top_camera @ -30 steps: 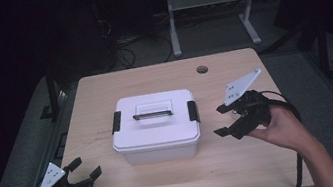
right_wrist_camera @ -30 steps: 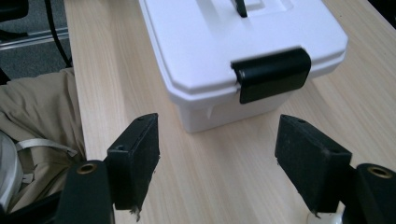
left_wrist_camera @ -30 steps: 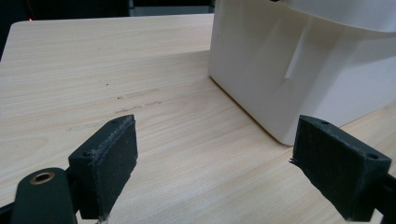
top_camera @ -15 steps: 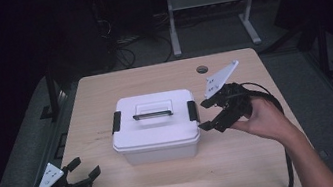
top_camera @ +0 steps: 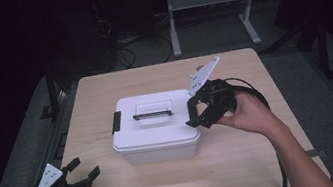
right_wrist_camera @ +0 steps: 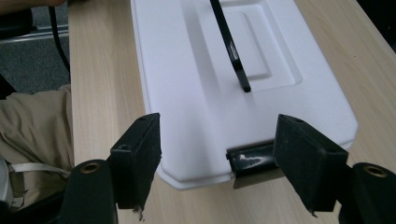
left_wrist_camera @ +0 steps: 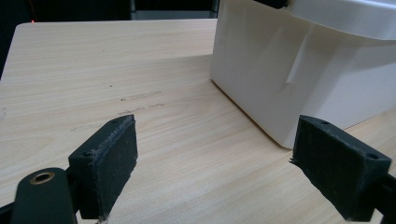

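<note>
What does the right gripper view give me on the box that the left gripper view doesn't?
Right gripper view: the lid top with its black carry handle, and the black latch at the near end, lying between the open right gripper jaws, close to one of them.

Left gripper view: the box's plain white side wall where it meets the table, seen from low down, with the open left gripper short of it.

Both: the same white box on the wooden table, with neither gripper gripping it.

No legible text, label, brand, number or sign was found on the white storage box [top_camera: 156,134] or the table [top_camera: 245,157].
</note>
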{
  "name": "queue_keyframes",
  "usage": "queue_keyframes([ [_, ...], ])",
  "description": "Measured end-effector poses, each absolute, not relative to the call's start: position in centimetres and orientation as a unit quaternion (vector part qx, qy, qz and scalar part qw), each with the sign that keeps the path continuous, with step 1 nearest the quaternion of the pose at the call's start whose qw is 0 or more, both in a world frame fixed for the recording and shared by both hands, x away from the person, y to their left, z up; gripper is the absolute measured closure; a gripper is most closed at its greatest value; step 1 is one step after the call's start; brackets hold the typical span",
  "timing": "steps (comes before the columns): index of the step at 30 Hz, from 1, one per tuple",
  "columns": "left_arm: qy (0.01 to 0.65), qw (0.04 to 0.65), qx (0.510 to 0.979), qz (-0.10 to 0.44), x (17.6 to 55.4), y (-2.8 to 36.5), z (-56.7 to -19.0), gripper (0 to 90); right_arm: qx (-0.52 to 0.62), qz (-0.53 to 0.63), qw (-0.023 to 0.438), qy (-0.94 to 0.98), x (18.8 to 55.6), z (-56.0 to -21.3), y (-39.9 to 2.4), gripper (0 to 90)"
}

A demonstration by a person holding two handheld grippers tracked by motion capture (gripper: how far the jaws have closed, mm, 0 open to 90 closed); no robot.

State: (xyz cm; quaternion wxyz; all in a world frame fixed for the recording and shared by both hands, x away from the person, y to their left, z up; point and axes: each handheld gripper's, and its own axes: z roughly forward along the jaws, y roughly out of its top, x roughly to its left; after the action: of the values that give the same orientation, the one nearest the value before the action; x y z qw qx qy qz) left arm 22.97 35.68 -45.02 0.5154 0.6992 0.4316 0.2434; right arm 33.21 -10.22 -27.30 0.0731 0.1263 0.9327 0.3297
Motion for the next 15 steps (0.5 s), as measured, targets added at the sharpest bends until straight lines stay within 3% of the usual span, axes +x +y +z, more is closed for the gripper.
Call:
queue_keyframes([
  [15,0.432,0.515,0.699,0.245,22.8,35.7,-45.0,13.0,0.105,0.324,0.069,0.938,34.2,-27.2,-7.6,32.3],
])
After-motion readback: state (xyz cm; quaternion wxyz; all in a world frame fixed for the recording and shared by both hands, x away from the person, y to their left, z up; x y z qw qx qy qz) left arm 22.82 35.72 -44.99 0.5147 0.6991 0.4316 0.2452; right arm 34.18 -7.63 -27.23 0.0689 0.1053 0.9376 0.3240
